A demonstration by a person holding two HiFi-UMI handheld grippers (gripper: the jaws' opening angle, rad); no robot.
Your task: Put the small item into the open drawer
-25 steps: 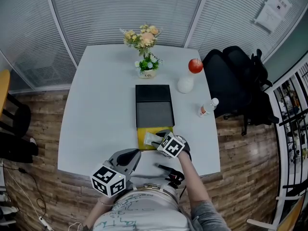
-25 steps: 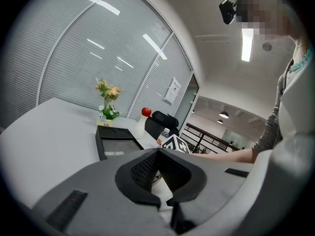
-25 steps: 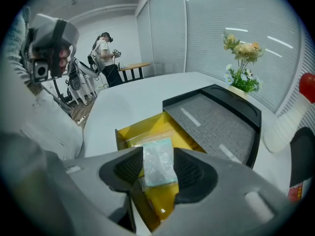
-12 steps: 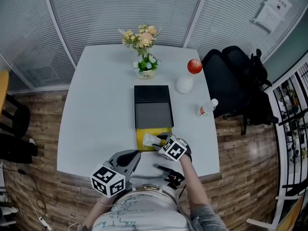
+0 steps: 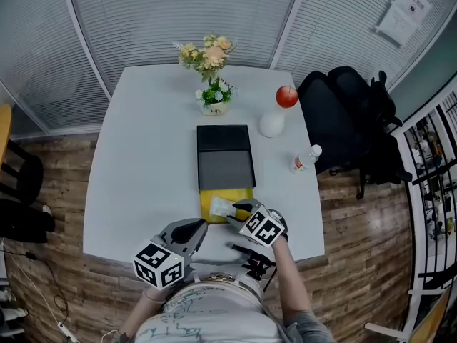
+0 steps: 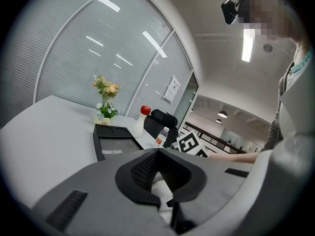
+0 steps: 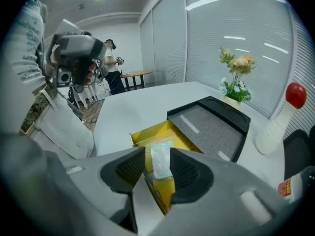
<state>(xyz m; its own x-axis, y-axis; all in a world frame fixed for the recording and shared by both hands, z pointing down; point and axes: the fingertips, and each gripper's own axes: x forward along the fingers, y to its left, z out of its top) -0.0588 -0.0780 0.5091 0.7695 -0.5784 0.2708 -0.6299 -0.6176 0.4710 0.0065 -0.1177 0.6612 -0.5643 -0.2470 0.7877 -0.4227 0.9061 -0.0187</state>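
From the head view, your right gripper [image 5: 243,207] reaches over the near edge of the bench [image 5: 143,156] to the yellow drawer [image 5: 244,194], which is pulled out of the black box [image 5: 225,156]. The small packet [image 5: 221,206] lies pale in the drawer's left part, right at the fingertips. Your left gripper [image 5: 191,229] hangs low by your body, out of the way, I'd judge.

In the left gripper view, its fingers meet at the tips with nothing between them.

In the right gripper view, the fingers stand wide and are closing, with the packet showing in the gap. No pad visibly presses it, and it seems to rest in the drawer. Its long axis runs along the fingers, far end toward the box.
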